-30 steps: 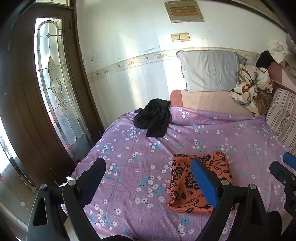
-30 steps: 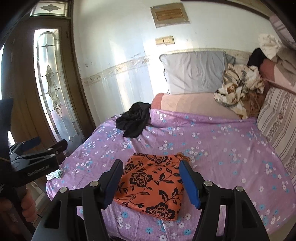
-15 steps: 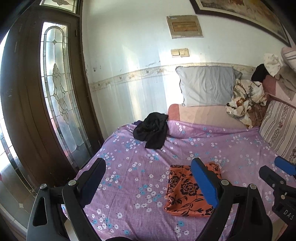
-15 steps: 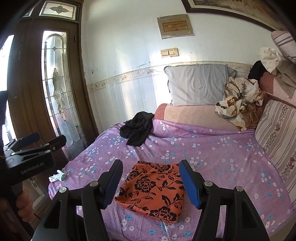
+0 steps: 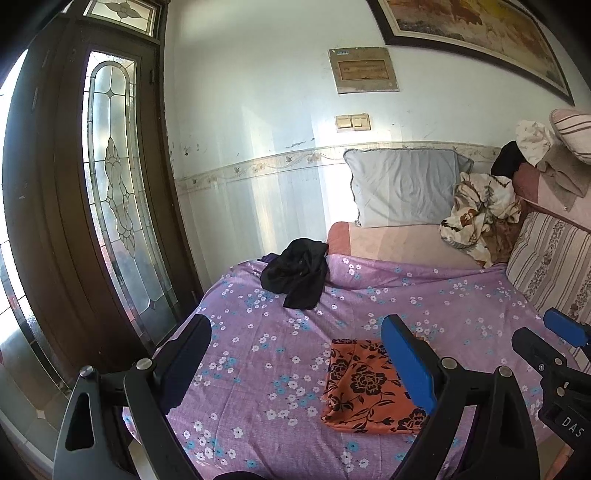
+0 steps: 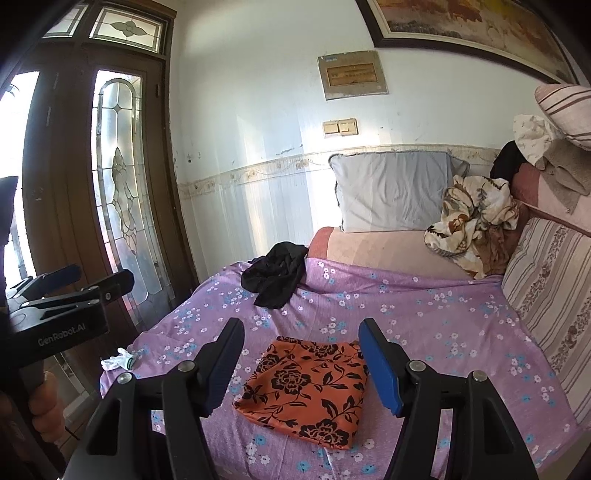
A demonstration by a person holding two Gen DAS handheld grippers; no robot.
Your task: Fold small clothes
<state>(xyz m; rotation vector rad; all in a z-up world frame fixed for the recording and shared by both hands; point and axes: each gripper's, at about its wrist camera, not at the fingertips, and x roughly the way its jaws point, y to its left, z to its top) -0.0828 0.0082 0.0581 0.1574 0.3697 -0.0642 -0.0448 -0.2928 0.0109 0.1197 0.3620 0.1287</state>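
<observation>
While the orange flowered cloth [image 6: 308, 387] lies folded flat at lower centre on the purple bedsheet [image 6: 424, 325], both claws, the left gripper [image 5: 295, 360] and right gripper [image 6: 301, 363], hang released and empty above it. That piece looks finished. Next likely means reaching to the crumpled black garment [image 6: 275, 275] at mid-frame and spreading it flat.

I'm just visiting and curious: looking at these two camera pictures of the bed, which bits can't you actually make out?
- Orange floral cloth, left wrist view: its right part hides behind a blue pad of the left gripper.
- Black garment, both views: bunched up, so its type is unclear.
- Small white item at the bed's edge, right wrist view: too small to identify.
- Framed picture: cut off by the top edge.
- Right gripper: open, nothing between its pads.
</observation>
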